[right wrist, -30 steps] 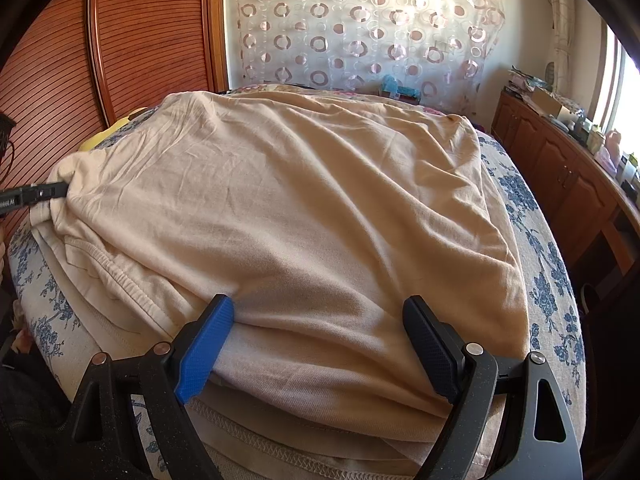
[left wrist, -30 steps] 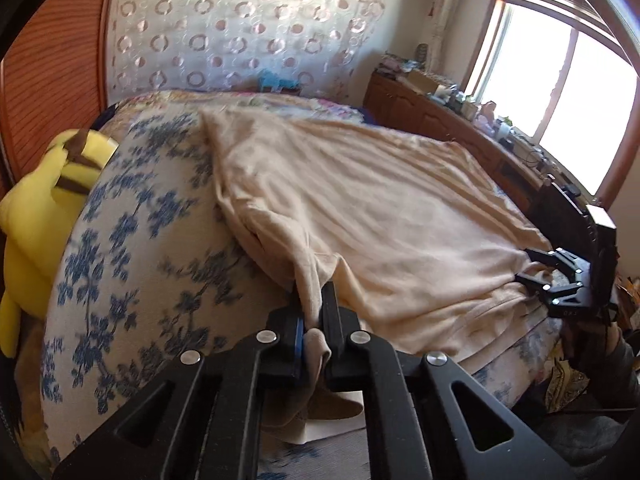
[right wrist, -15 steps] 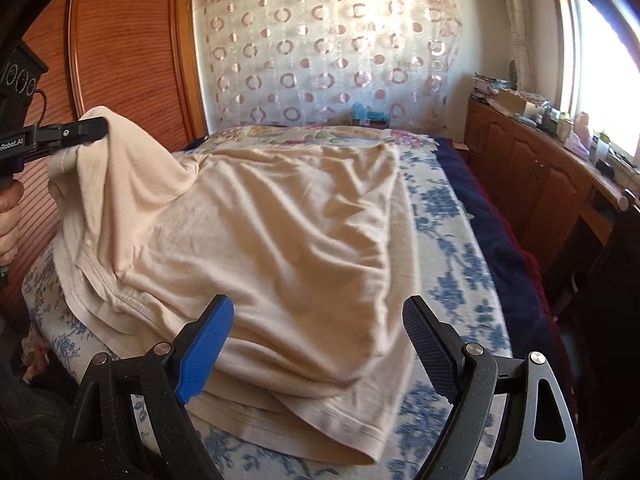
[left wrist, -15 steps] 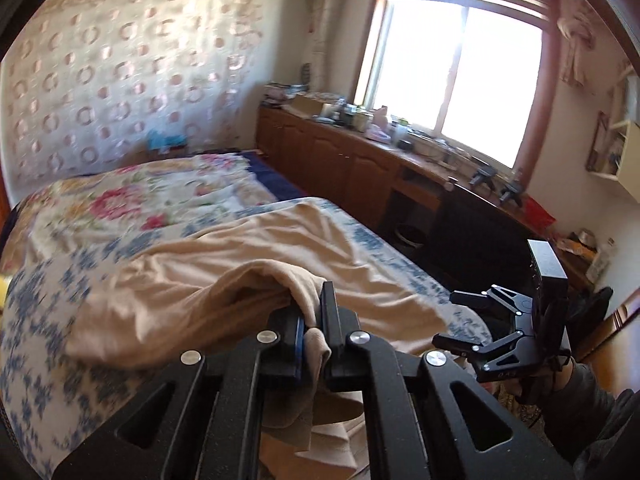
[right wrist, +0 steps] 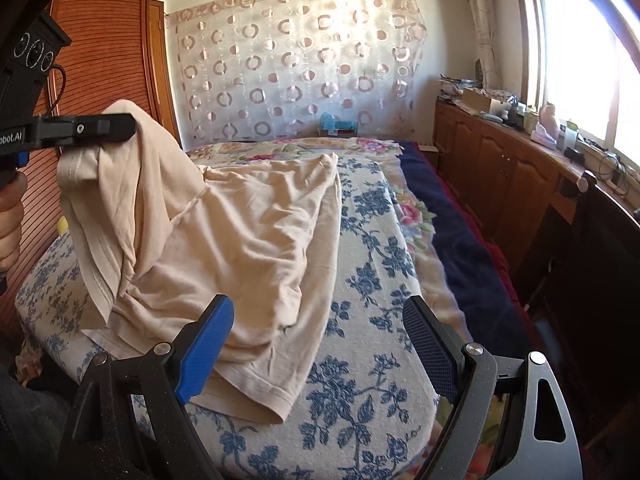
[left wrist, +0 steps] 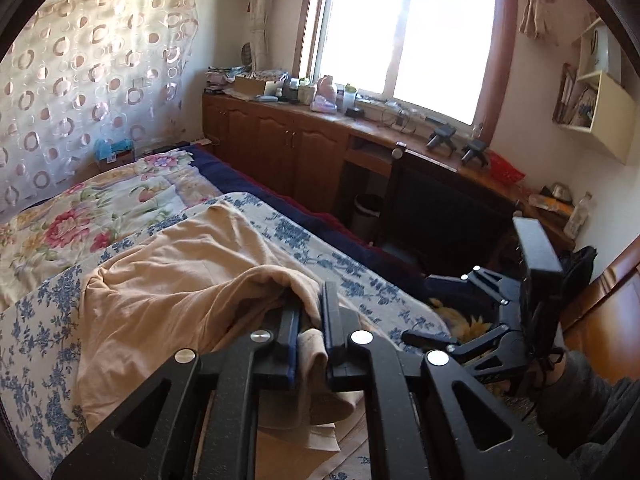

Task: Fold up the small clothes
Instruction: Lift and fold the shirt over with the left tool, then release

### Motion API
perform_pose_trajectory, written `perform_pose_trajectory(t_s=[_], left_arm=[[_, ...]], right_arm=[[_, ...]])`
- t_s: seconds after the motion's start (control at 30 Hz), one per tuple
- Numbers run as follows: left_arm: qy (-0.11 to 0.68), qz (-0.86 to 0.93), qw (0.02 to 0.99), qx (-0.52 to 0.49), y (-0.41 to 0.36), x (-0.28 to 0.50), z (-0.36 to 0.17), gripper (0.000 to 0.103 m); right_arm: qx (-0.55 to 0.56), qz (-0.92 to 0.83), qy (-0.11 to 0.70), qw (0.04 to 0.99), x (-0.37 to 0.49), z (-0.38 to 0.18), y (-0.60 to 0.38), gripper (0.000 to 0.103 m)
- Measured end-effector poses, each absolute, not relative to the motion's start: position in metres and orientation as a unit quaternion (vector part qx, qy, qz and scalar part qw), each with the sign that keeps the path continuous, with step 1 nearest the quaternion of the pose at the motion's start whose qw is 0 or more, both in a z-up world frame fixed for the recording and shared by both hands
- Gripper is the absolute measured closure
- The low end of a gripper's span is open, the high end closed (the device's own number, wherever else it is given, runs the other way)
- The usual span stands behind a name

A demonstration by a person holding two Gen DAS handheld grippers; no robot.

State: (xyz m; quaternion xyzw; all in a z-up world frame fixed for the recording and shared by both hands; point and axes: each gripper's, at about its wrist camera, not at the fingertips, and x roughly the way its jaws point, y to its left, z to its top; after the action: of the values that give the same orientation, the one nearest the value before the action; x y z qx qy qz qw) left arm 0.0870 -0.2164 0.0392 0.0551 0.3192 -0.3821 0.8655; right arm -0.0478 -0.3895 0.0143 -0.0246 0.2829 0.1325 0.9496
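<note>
Legible text, one item: white lettering "obot.AI", cut off at the frame edge, on the black body of the left gripper [right wrist: 116, 128]; nothing else readable.

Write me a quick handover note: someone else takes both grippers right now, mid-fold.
Left gripper: shut on an edge of the beige cotton garment, lifted above the bed.
Right gripper: open, empty, low over the garment's near hem.
The rest of the garment lies rumpled on the blue-flowered white bedsheet.
Done: one edge raised. Left: lay that edge across, then smooth and finish folding.
</note>
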Motion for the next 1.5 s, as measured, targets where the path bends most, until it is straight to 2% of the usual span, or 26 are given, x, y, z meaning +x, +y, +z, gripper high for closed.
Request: perform_pose_trajectory(t_s=[0.03, 0.07, 0.27, 0.63, 0.9, 1.23, 1.5], left_arm=[[0.316, -0.385, 0.865, 0.057, -0.215, 0.084, 0.037, 0.080], [0.313, -0.385, 0.866, 0.057, -0.215, 0.082, 0.037, 0.065], [0.291, -0.359, 0.884, 0.066, -0.196, 0.076, 0.031, 0.027], [0.299, -0.255, 0.919, 0.020, -0.105, 0.079, 0.008, 0.027], [0.284, -0.180, 0.942, -0.010, -0.039, 0.072, 0.001, 0.027], [0.287, -0.138, 0.948, -0.024, 0.000, 0.067, -0.016, 0.027], [0.290, -0.128, 0.948, -0.033, 0.014, 0.066, -0.023, 0.027]], right_arm=[[-0.023, 0.131, 0.284, 0.949, -0.048, 0.014, -0.389, 0.015], [-0.022, 0.131, 0.286, 0.949, -0.050, 0.015, -0.388, 0.015], [-0.022, 0.132, 0.285, 0.949, -0.048, 0.025, -0.388, 0.015], [-0.055, 0.172, 0.272, 0.945, -0.034, 0.040, -0.366, 0.015], [-0.098, 0.229, 0.262, 0.932, -0.010, 0.051, -0.309, 0.015], [-0.189, 0.295, 0.282, 0.893, 0.034, 0.044, -0.228, 0.015], [-0.212, 0.357, 0.319, 0.852, 0.066, 0.034, -0.182, 0.016]])
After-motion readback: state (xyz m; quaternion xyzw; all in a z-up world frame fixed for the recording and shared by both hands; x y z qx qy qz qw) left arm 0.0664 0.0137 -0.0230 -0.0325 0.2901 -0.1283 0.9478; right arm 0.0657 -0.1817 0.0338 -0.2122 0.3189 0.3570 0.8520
